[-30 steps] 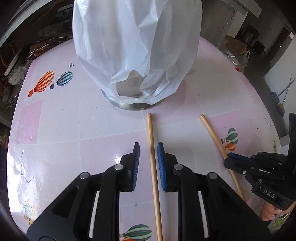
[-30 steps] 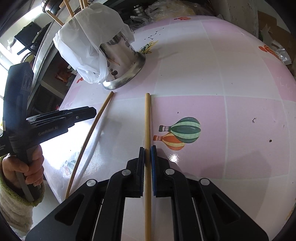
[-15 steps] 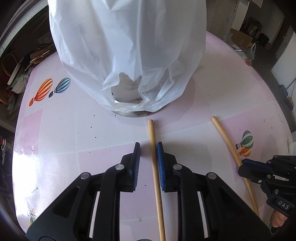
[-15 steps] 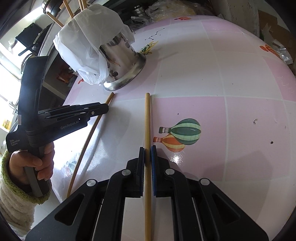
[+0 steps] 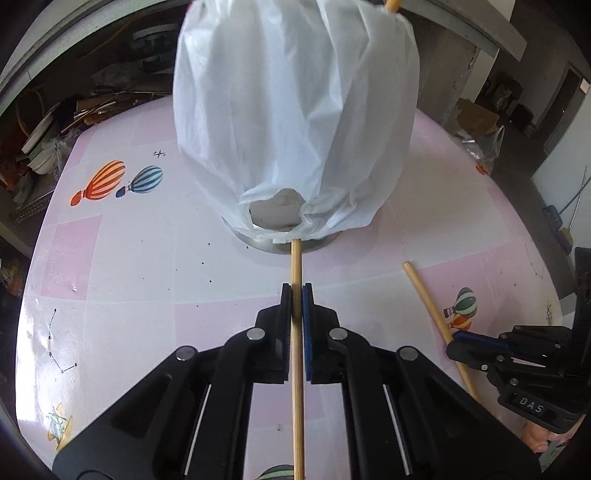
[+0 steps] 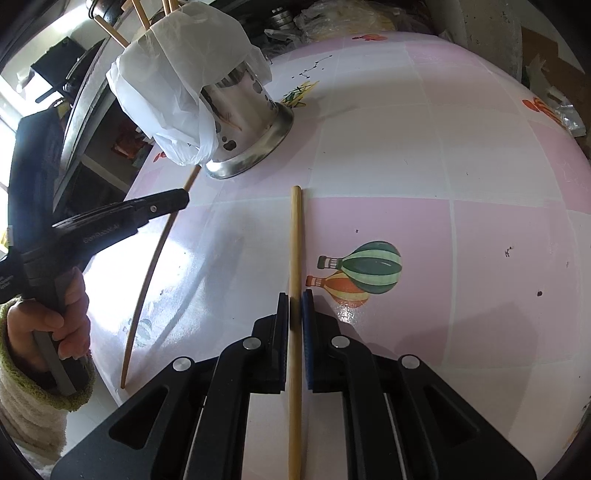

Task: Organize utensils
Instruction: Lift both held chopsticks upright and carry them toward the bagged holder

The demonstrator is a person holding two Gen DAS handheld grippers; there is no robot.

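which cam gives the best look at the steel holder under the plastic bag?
Right wrist view: the steel holder shows its perforated wall and flared base beside the white bag, with chopsticks sticking out on top. In the left wrist view the bag hides nearly everything; only a sliver of base rim shows.

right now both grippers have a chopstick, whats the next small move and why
Probably lift both: the left gripper and right gripper are each shut on a chopstick low over the table, while the metal holder opens above them.
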